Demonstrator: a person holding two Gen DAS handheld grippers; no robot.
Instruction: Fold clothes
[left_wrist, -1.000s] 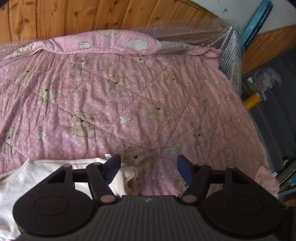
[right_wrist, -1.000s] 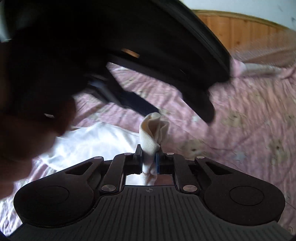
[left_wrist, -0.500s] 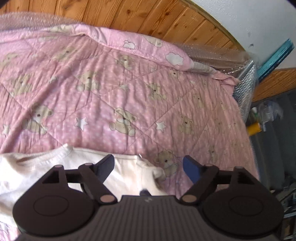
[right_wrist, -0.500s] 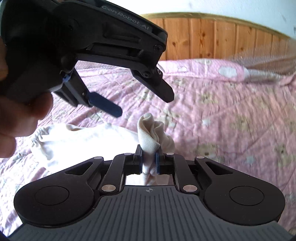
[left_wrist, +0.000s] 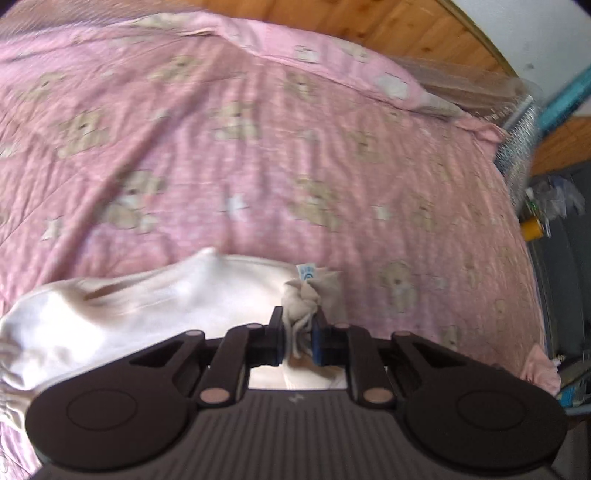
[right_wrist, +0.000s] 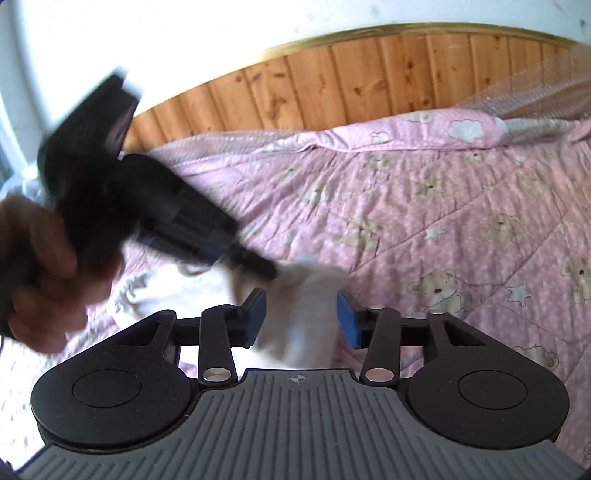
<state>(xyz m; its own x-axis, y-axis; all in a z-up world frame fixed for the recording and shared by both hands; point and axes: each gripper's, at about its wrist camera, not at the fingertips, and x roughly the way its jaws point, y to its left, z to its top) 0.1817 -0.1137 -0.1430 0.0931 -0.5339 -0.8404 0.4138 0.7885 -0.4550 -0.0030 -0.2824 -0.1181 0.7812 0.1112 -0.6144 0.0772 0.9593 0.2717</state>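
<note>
Left gripper (left_wrist: 298, 338) had just closed — clamped on bunched white garment (left_wrist: 147, 314) atop pink quilt (left_wrist: 295, 166); right gripper (right_wrist: 301, 323) had just opened — fabric loose between pads.

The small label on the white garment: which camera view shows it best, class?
The left wrist view. The label sits sharp just beyond the bunched white garment there. In the right wrist view the garment is a blur and no label shows.

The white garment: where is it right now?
The white garment lies on the pink quilt, low and left in the left wrist view, a bunched corner pinched in the left gripper; the right gripper stands open around it.
</note>
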